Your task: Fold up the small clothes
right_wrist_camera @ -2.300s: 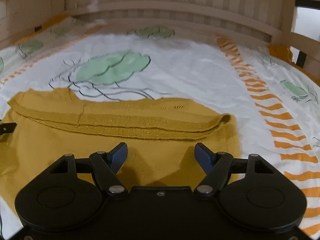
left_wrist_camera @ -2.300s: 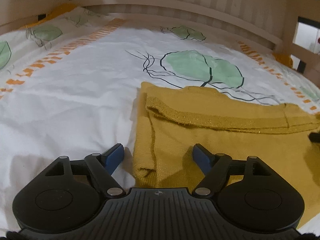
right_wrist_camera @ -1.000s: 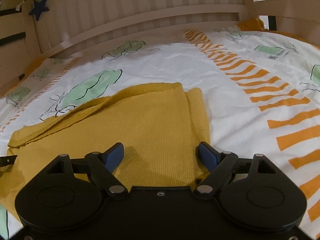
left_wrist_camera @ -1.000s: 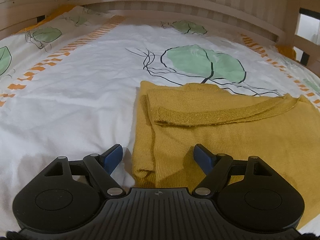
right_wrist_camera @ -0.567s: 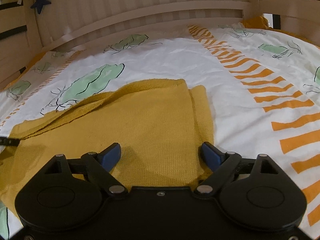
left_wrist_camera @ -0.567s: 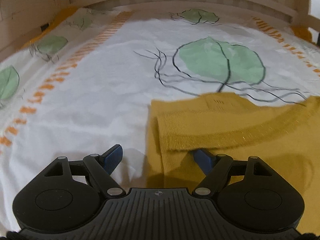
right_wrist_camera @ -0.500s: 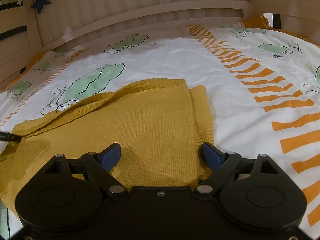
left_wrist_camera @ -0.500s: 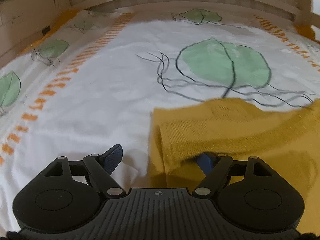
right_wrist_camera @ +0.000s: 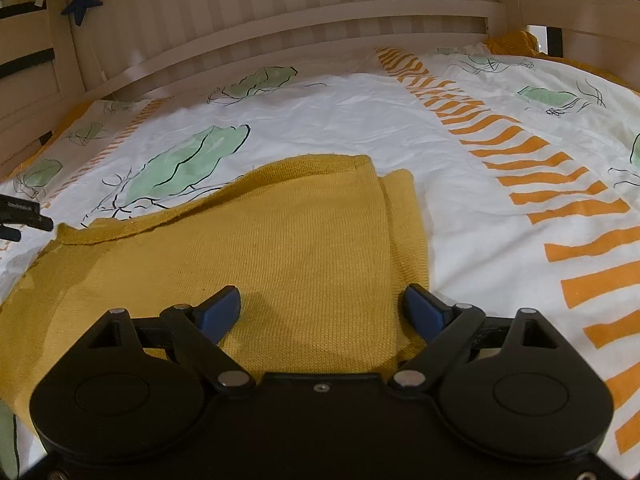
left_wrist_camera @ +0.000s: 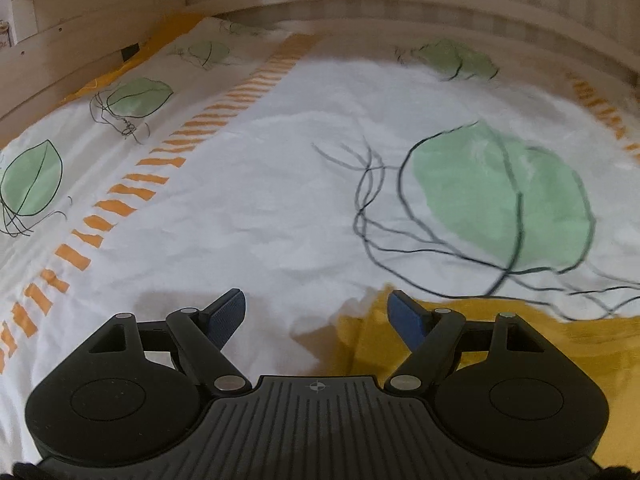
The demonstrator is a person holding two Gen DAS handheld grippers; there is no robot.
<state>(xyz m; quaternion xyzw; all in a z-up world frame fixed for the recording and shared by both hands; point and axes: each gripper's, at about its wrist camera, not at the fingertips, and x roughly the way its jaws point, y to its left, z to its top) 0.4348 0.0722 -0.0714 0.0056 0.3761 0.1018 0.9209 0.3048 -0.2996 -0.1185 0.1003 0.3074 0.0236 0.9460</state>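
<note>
One yellow knit top (right_wrist_camera: 288, 240) lay folded on the bed sheet (right_wrist_camera: 360, 120). I had two grippers — my left gripper (left_wrist_camera: 316, 316) and my right gripper (right_wrist_camera: 320, 312). Both jaws stood wide, holding nothing — the right ones had just been opening over the top.

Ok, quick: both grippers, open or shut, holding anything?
Left gripper: open, empty.
Right gripper: open, jaws just widened, over the sweater, not gripping.

No readable text, label, brand or number shows in either wrist view.
</note>
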